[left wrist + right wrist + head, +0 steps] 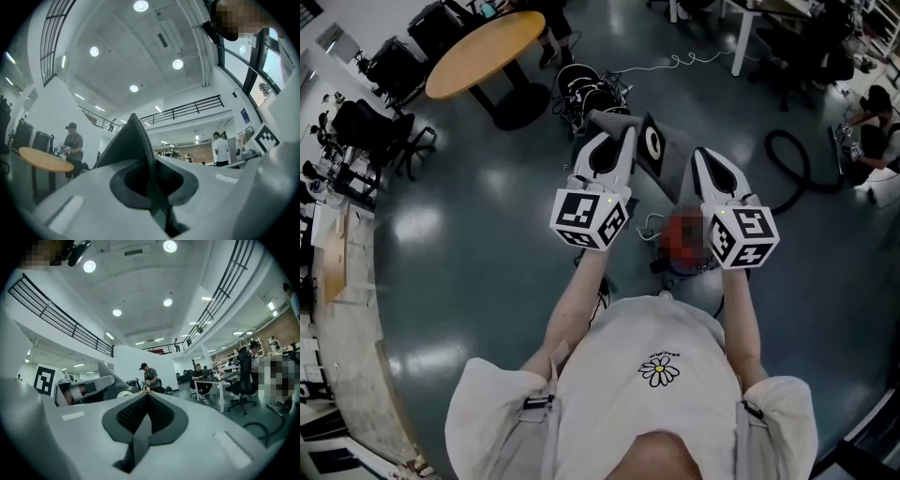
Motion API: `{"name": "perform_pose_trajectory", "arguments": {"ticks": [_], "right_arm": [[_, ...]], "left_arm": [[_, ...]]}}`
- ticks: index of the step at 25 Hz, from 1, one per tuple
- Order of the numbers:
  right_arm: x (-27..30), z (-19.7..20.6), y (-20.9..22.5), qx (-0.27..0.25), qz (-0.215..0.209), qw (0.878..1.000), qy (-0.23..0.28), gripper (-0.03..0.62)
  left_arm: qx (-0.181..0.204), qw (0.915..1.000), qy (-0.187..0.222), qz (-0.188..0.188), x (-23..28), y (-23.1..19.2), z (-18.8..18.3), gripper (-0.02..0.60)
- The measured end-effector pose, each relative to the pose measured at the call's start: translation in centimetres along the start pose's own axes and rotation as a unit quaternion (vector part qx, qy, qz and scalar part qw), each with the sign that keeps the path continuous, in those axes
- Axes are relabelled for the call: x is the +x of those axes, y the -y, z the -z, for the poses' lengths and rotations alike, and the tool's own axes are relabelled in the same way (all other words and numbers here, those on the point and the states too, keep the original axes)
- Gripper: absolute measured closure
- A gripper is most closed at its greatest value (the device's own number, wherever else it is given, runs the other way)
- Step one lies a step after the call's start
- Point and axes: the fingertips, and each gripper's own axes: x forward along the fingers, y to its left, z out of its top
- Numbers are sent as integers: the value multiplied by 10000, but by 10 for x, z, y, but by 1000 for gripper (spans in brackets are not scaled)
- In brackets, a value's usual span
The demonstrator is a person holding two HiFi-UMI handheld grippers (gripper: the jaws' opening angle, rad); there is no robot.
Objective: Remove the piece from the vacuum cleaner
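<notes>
In the head view the vacuum cleaner [680, 267] stands on the floor just ahead of the person, mostly hidden behind the two grippers and a mosaic patch. Its black hose [789, 161] curls away to the right. My left gripper [622, 133] and right gripper [697, 156] are held up side by side above it, pointing forward, apart from the vacuum. In the left gripper view my left gripper [135, 118] has its dark pads pressed together, holding nothing. In the right gripper view my right gripper [146, 397] is likewise shut and empty.
A round wooden table [487, 52] stands far left, with black chairs [384, 131] beside it. Black cables [591, 89] and a dark panel [652, 145] lie ahead on the floor. A seated person [874, 131] is at the right edge. White desks [220, 380] and a standing person [72, 143] are around.
</notes>
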Motion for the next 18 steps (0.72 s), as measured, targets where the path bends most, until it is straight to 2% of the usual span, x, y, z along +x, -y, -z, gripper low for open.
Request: {"name": "perform_pose_trajectory", "arguments": {"ticks": [18], "right_arm": [[-15,1,12,-40,15,10000,-40,569]], "left_arm": [[-12,9995,-302,7,4,25,21,569]]}}
